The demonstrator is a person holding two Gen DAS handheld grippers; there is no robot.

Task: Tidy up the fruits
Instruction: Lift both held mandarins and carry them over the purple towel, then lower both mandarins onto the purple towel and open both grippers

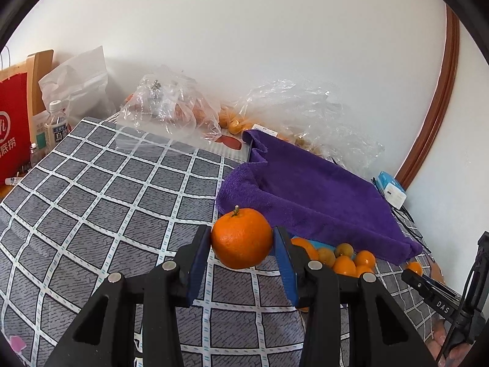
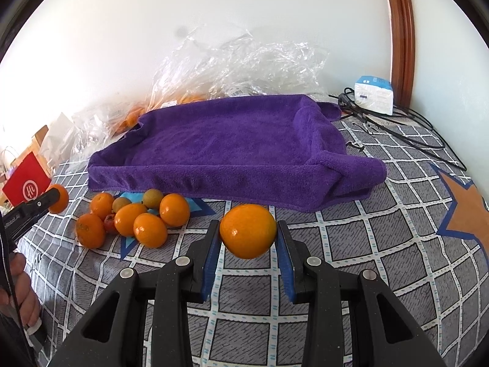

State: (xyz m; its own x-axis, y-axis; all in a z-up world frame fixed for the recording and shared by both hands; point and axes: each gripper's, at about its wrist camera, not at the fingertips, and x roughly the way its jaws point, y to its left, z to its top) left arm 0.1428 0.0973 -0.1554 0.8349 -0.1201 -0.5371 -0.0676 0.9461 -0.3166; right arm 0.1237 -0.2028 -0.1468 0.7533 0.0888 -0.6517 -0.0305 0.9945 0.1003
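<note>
My left gripper (image 1: 242, 233) is shut on a stemmed orange (image 1: 241, 246), held just above the checked bedcover in front of the near left corner of the purple towel-lined tray (image 1: 314, 189). My right gripper (image 2: 248, 229) is shut on a smooth orange (image 2: 248, 238), in front of the tray's (image 2: 226, 140) near wall. A pile of several oranges and small brownish fruits (image 2: 137, 220) lies on the cover left of the right gripper. In the right wrist view the left gripper's finger (image 2: 30, 209) and its orange (image 2: 61, 198) show at the left edge. The tray's inside looks bare.
Clear plastic bags with more fruit (image 1: 171, 110) (image 2: 232, 67) lie against the white wall behind the tray. A red bag (image 1: 12, 134) and a water bottle (image 1: 56, 125) stand at the far left. A white box (image 2: 374, 93) and black cables (image 2: 406, 131) sit right of the tray.
</note>
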